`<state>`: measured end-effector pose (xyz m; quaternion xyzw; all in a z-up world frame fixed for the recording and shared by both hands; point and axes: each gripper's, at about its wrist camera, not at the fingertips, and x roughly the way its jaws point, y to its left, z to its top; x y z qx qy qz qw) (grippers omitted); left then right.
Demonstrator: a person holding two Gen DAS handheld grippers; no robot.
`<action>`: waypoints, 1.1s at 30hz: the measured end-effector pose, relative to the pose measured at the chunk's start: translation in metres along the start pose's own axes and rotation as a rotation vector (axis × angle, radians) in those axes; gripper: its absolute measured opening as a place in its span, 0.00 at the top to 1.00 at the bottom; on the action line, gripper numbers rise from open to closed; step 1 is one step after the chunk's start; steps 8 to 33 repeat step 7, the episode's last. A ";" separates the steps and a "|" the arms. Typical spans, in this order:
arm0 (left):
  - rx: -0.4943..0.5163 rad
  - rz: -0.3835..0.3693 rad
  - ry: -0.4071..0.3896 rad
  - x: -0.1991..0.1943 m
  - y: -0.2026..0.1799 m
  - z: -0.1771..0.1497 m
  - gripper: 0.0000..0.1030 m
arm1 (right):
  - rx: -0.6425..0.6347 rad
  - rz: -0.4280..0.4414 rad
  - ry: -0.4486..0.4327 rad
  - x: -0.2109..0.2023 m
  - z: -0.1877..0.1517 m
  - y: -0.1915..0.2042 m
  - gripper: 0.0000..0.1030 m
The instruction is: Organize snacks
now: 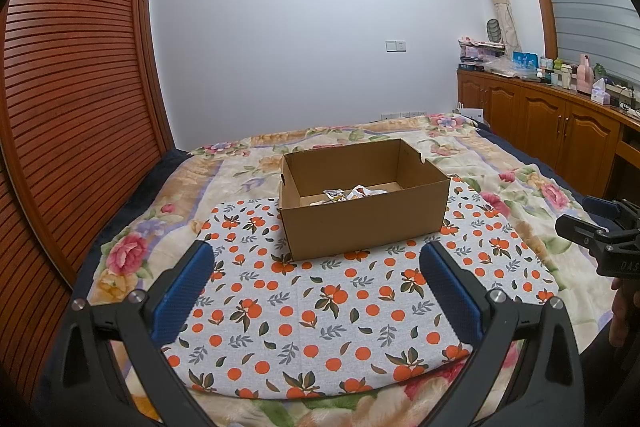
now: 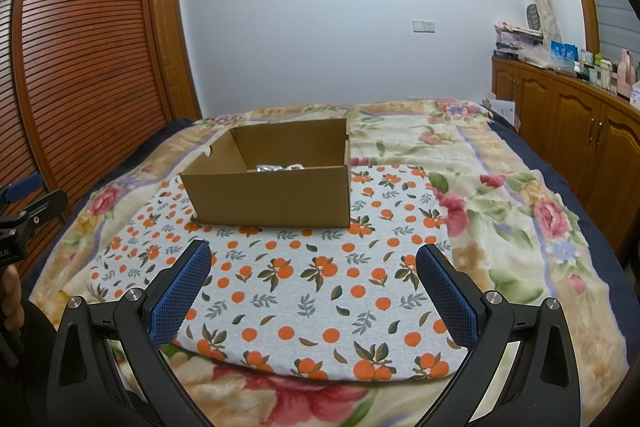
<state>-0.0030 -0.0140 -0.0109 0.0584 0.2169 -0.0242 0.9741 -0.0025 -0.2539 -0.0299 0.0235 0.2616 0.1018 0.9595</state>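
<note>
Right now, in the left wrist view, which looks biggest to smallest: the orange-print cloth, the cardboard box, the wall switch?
1. orange-print cloth, which covers the most of the picture, though it lies nearest the camera.
2. cardboard box, standing on the cloth's far end.
3. wall switch, tiny and far off on the back wall.

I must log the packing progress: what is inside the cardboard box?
Inside the cardboard box, a few snack packets lie on the floor. Its front wall hides the near part, so a count is impossible.

Cardboard box (image 1: 362, 199) stands open-topped on the bare orange-print cloth (image 1: 320, 311), seemingly reachable from above.
</note>
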 end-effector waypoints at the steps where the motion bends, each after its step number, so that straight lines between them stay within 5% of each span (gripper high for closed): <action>1: 0.000 0.000 0.000 0.000 0.001 0.000 0.00 | 0.000 0.000 0.000 0.000 0.000 0.000 0.00; 33: 0.001 0.002 0.000 0.000 0.000 0.000 0.00 | 0.000 0.000 0.000 0.000 0.000 0.000 0.00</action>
